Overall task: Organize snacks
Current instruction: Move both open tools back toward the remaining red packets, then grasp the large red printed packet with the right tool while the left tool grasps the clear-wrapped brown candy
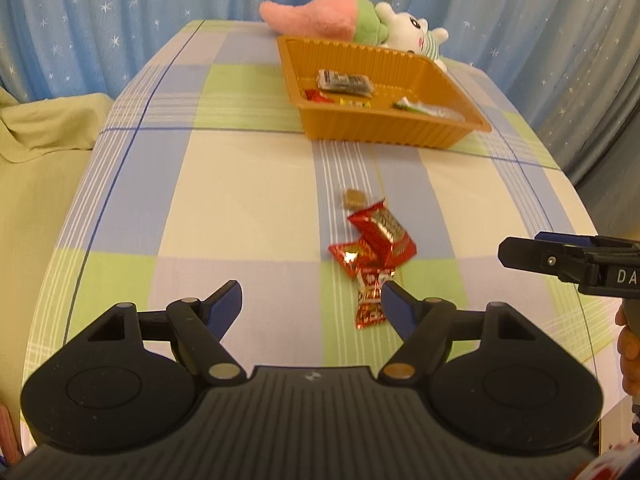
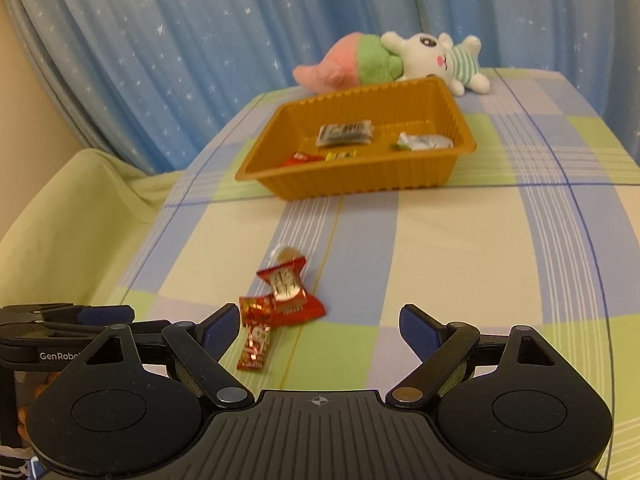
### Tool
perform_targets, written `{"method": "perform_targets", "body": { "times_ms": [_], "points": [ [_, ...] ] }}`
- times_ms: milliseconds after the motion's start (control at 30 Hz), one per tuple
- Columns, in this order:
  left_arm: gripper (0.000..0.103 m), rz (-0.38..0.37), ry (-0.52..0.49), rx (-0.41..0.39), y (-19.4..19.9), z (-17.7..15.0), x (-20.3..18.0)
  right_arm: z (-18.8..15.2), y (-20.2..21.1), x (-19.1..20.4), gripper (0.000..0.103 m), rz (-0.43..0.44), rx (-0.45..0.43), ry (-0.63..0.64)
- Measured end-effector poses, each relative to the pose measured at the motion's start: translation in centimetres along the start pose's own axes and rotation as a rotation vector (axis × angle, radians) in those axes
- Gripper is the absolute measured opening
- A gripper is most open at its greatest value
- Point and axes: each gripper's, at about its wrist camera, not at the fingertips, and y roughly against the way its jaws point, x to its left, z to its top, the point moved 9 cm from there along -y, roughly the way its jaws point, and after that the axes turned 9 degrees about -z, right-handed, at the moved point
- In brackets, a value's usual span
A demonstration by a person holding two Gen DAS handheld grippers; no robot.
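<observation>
Red snack packets (image 1: 372, 248) overlapping, labels blurred, right gripper (image 1: 505, 253) cut off

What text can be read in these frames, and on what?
"GenRobo", cut off: side of the left gripper, right wrist view.
"DA", cut off: side of the right gripper, left wrist view.
Red wrappers on the cloth: print blurred.
Grey packet in the tray: unreadable.

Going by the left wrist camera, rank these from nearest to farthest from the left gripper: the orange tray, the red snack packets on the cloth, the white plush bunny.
From the left gripper:
1. Red snack packets, just ahead, by its right finger.
2. Orange tray, mid-table, ahead and right.
3. White plush bunny, behind the tray at the far edge.
</observation>
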Motion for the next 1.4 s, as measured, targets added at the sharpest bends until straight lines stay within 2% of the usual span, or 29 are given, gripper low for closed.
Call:
{"method": "perform_targets", "body": {
  "times_ms": [367,767,1400],
  "points": [
    [0.074,0.010,0.002,0.021,-0.6,-1.0,0.0,-2.0,-1.8,1.3,0.086,0.009,0.041,0.066],
    [0.074,0.032,0.010,0.018,-1.7,-0.5,1.0,-2.2,-3.9,2.0,0.062,0.022,0.057,0.115],
    [0.074,0.049,0.007,0.025,-3.3,1.2,2.5,0.6,-8.6,4.5,0.050,0.034,0.044,0.244]
  ]
}}
